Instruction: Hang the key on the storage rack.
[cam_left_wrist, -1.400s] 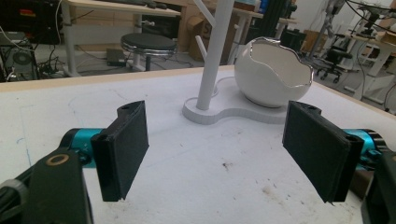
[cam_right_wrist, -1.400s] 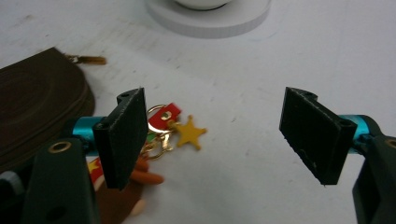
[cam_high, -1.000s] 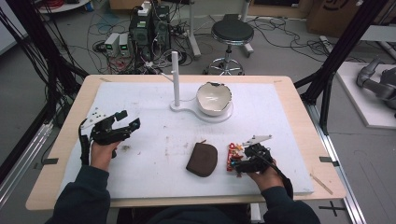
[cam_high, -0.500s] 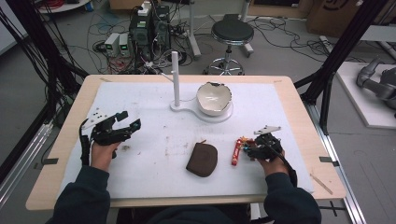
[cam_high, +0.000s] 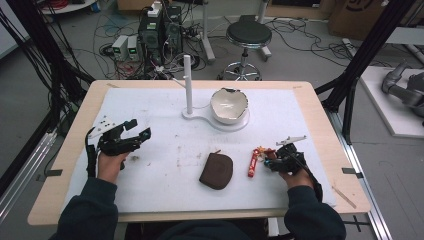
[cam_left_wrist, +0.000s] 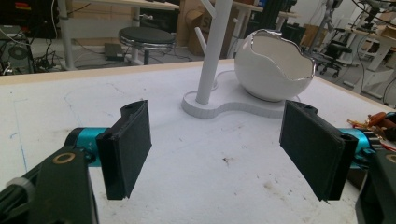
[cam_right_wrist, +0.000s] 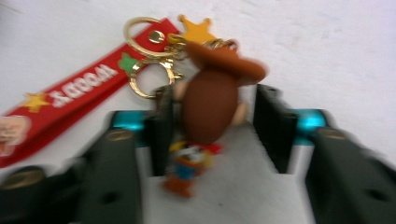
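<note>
The table carries a white stand with an egg-shaped bowl at the far middle and a brown pouch nearer the person, and to the right of the pouch lies the keychain, a cowboy figure on a red strap. It looks light and loose: the strap is limp fabric, the gold rings and chain will swing and slip, and only the small figure offers a firm, rounded body, probably smooth plastic, so a hold across its head or torso seems the safest place. The right tongs have just been closing and now straddle the figure's head; one pad seems to touch it while the other stands a little clear, so it is not yet pinched. The left tongs stand wide apart over bare table, holding nothing.
</note>
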